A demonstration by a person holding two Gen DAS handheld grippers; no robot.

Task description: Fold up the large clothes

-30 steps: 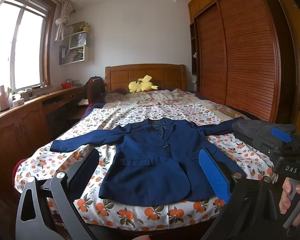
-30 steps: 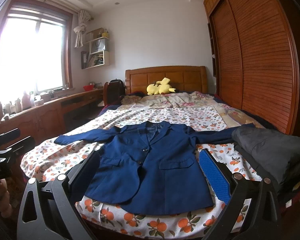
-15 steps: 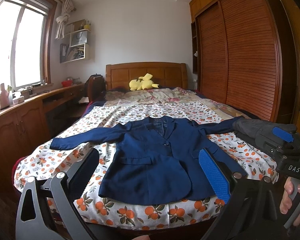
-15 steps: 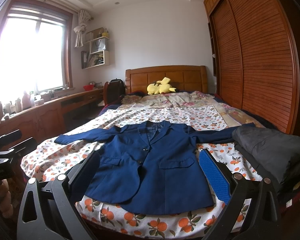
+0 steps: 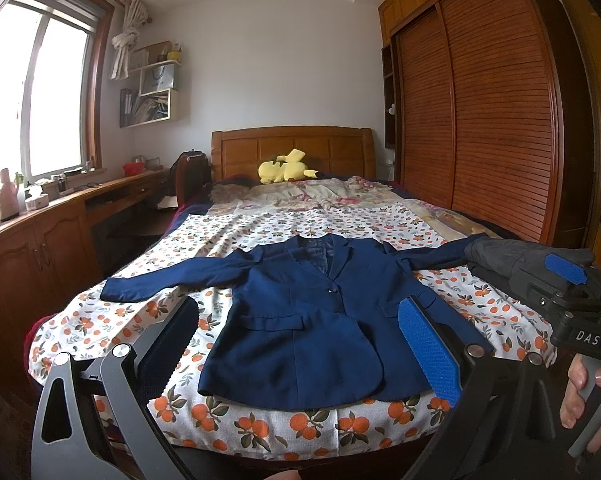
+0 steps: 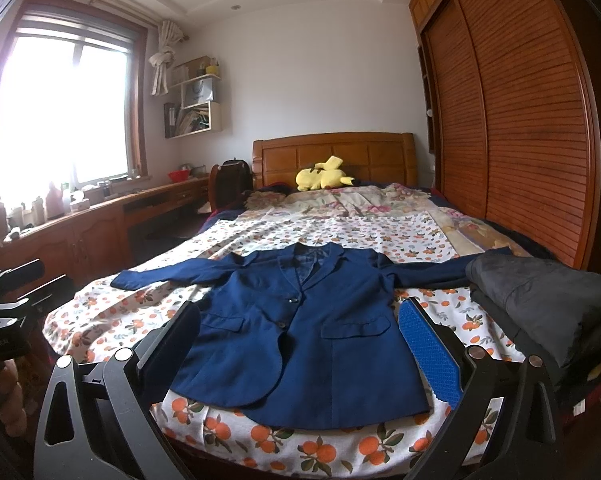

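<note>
Left tongs [image 5: 300, 344] and right tongs [image 6: 300, 344] agape, navy blazer [image 6: 300, 328] flat on bed [image 6: 340, 232]

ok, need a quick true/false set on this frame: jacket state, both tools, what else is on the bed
1. The navy blazer lies flat, face up, on the orange-print bedsheet, sleeves spread. True.
2. The left tool is clamped on the blazer hem. False: its fingers are apart, holding nothing, short of the bed.
3. The right tool is open and empty. True.
4. The yellow plush toy sits on the blazer. False: it lies up by the headboard.
5. A dark folded garment lies on the bed's right side, over the blazer's sleeve end. True.
</note>
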